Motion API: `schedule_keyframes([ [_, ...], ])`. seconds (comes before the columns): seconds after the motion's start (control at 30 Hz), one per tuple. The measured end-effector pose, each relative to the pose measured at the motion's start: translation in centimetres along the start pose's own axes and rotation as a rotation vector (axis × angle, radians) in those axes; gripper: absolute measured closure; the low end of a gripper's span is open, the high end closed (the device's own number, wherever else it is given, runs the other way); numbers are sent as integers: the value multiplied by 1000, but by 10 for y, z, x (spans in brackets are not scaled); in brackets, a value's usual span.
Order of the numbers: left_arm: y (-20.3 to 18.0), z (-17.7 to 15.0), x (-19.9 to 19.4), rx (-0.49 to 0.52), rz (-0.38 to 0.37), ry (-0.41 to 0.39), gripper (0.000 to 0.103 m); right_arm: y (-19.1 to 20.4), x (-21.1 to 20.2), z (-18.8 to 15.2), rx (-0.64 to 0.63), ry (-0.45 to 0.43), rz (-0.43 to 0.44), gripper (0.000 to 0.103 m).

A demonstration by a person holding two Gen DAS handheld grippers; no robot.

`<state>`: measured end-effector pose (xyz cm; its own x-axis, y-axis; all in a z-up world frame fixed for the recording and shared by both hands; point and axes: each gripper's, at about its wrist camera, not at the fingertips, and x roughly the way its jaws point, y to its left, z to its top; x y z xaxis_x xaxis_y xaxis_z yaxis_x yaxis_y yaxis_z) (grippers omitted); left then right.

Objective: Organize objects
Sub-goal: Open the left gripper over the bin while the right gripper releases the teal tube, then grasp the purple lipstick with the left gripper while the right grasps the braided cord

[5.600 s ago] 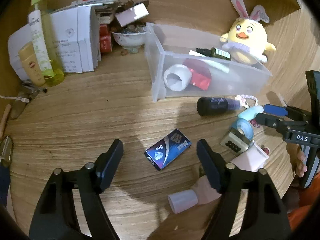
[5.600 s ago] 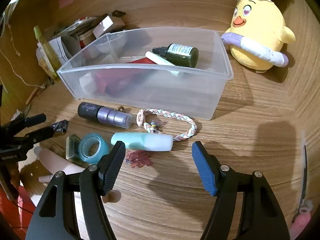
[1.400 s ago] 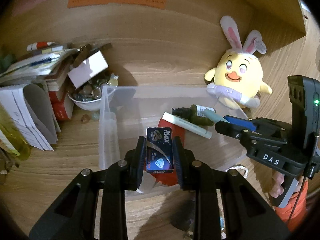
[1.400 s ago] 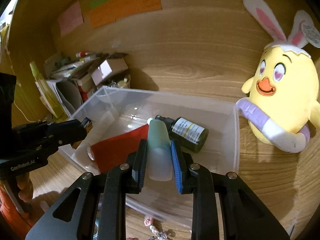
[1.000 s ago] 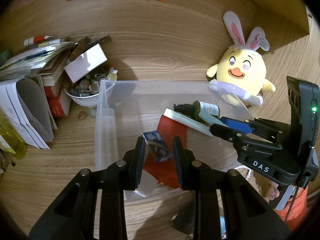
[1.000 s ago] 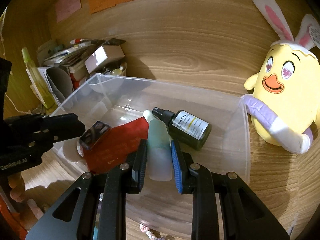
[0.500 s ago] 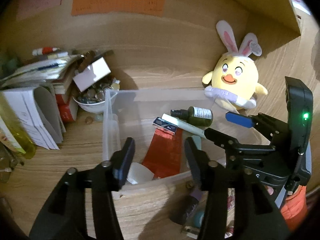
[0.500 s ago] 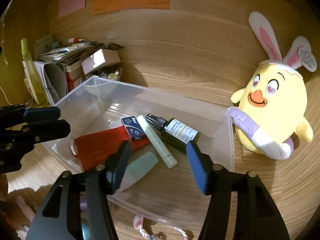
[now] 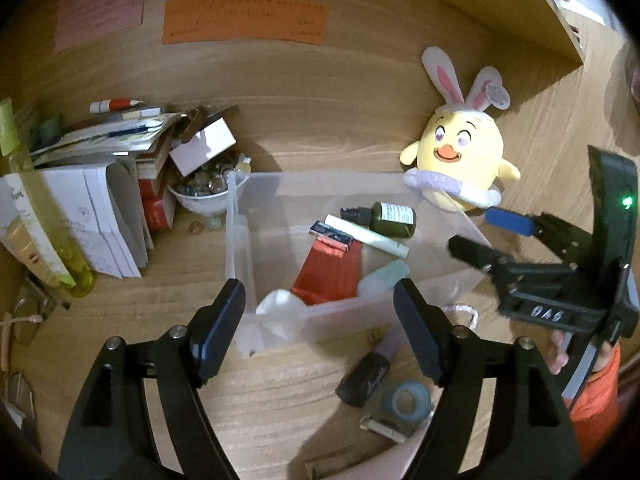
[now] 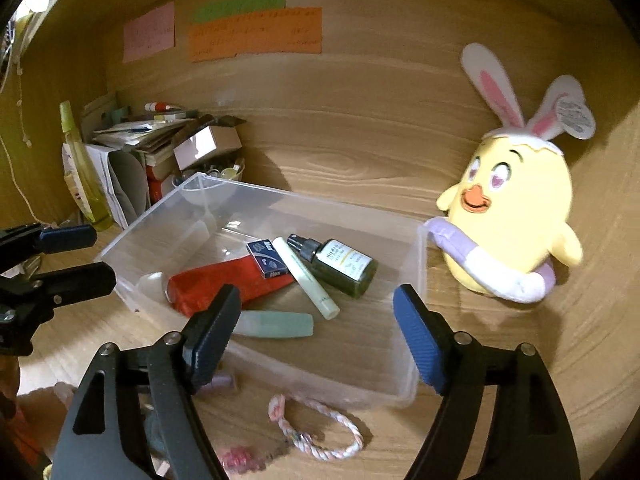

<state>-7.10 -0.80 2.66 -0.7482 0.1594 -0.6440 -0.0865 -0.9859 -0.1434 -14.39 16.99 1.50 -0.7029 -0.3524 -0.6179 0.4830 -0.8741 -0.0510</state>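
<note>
A clear plastic bin (image 9: pixel 240 240) (image 10: pixel 412 320) holds a small blue box (image 9: pixel 331 235) (image 10: pixel 267 259), a pale green tube (image 9: pixel 384 278) (image 10: pixel 276 323), a red pouch (image 9: pixel 328 268) (image 10: pixel 216 280), a dark green bottle (image 9: pixel 390 218) (image 10: pixel 344 262) and a white stick (image 10: pixel 306 278). My left gripper (image 9: pixel 320 328) is open and empty above the bin's near wall. My right gripper (image 10: pixel 316 328) is open and empty above the bin's near side; it also shows in the left wrist view (image 9: pixel 476 232).
On the desk in front of the bin lie a dark purple tube (image 9: pixel 366 372), a blue tape roll (image 9: pixel 406 402) and a braided bracelet (image 10: pixel 320 432). A yellow bunny plush (image 9: pixel 456 160) (image 10: pixel 516 216) sits right of the bin. Papers, boxes and a bowl (image 9: pixel 200 196) crowd the left.
Both grippers have opened and pulled back from the bin. The blue box dropped from my left gripper and the pale green tube from my right; both now lie in the bin.
</note>
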Motion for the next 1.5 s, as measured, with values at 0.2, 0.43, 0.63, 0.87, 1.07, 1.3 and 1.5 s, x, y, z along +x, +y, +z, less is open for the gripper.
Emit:
schedule_keyframes([
  [0.2,-5,-16,6,28,-15,56,27,-14,-21,-12,30,-9,11,27],
  [0.43,-13,-32,36,48,-63,158,27,-19,-31,-32,38,22,6,27],
  [0.63,-21,-40,59,68,-84,243,27,-14,-20,-53,47,76,34,27],
  [0.87,-28,-44,74,87,-120,295,27,-2,7,-66,36,149,69,36],
  [1.07,-32,-43,81,108,-144,317,33,5,28,-71,19,219,106,60],
  [1.3,-33,-43,83,138,-159,297,50,12,39,-72,-2,235,98,75],
  [1.5,-33,-46,79,164,-188,292,72,17,39,-72,-19,234,117,91],
])
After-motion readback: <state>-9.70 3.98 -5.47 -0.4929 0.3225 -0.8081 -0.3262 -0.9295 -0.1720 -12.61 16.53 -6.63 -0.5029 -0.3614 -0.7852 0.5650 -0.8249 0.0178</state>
